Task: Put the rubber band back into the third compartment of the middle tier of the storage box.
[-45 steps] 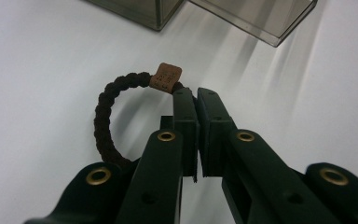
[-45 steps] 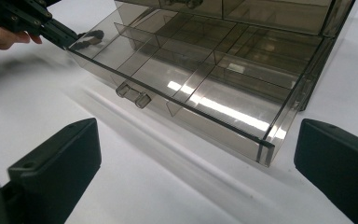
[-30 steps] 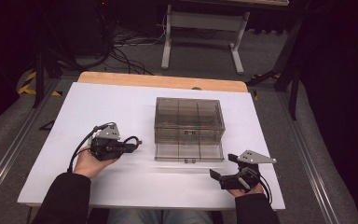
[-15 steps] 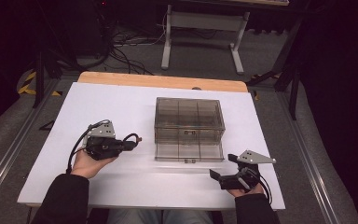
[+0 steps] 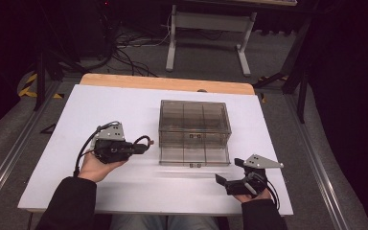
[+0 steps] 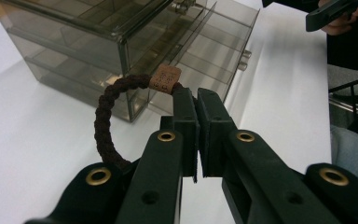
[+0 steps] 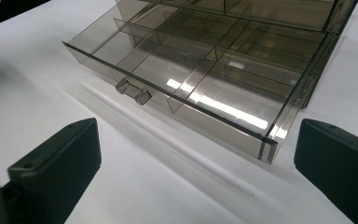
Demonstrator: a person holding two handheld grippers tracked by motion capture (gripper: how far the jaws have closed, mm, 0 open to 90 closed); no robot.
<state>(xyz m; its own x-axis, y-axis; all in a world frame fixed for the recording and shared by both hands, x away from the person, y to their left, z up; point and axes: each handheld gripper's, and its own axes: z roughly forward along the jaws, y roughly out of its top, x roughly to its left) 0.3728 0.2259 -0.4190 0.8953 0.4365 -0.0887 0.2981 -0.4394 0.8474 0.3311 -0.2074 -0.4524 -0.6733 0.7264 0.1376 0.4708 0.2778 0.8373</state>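
A smoky clear drawer box stands mid-table, its bottom drawer pulled out toward me. My left gripper hovers left of the box, pointing at it and shut on a dark brown braided band with a tan tag. The band loops up to the left of the closed jaws, in front of the box's corner. My right gripper rests near the table's front right, open, its jaws framing the open drawer and its small handle. The drawer's compartments look empty.
White table top with a wooden strip along the far edge. Beyond it are a dark floor, cables and a grey stand. The other hand's gripper shows at the top right of the left gripper view.
My left gripper has lifted a little off the table with the band still in it. The right gripper has stayed put.
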